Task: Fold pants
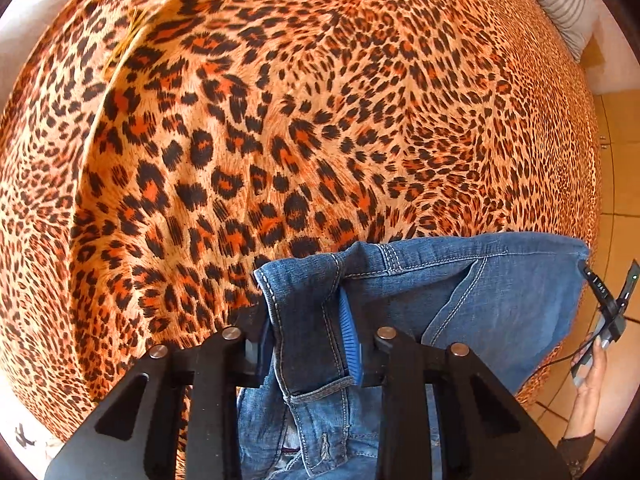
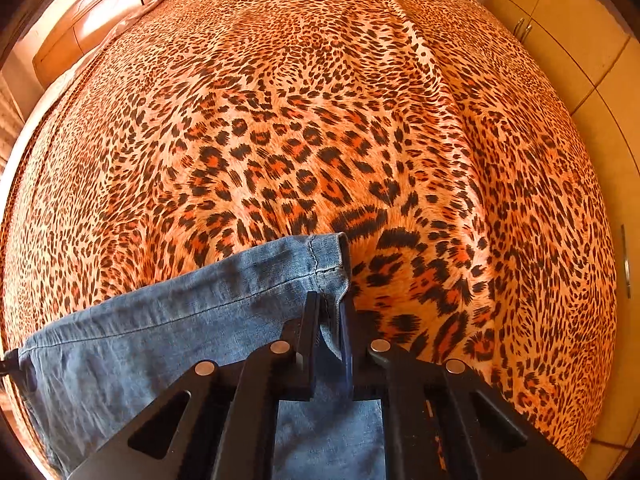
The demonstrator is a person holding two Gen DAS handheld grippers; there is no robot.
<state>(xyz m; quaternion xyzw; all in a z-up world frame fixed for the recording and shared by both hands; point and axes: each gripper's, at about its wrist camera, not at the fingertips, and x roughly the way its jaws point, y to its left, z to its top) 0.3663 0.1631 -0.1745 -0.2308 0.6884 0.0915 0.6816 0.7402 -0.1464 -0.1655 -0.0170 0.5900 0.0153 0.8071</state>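
Blue denim pants (image 1: pixel 480 304) hang stretched between my two grippers above a bed with a leopard-print cover (image 1: pixel 280 120). My left gripper (image 1: pixel 304 320) is shut on the waistband end, where a belt loop and stitched seams show. My right gripper (image 2: pixel 330 312) is shut on a hem corner of the pants (image 2: pixel 180 320); the rest of the cloth runs off to the left. The right gripper and the hand holding it also show at the right edge of the left wrist view (image 1: pixel 608 304).
The leopard-print cover (image 2: pixel 320 120) fills both views. A striped pillow (image 1: pixel 560 4) lies at the bed's head. A wooden headboard (image 2: pixel 100 12) stands at far left, wardrobe doors (image 2: pixel 580 60) at right. Tiled floor (image 1: pixel 620 200) lies beside the bed.
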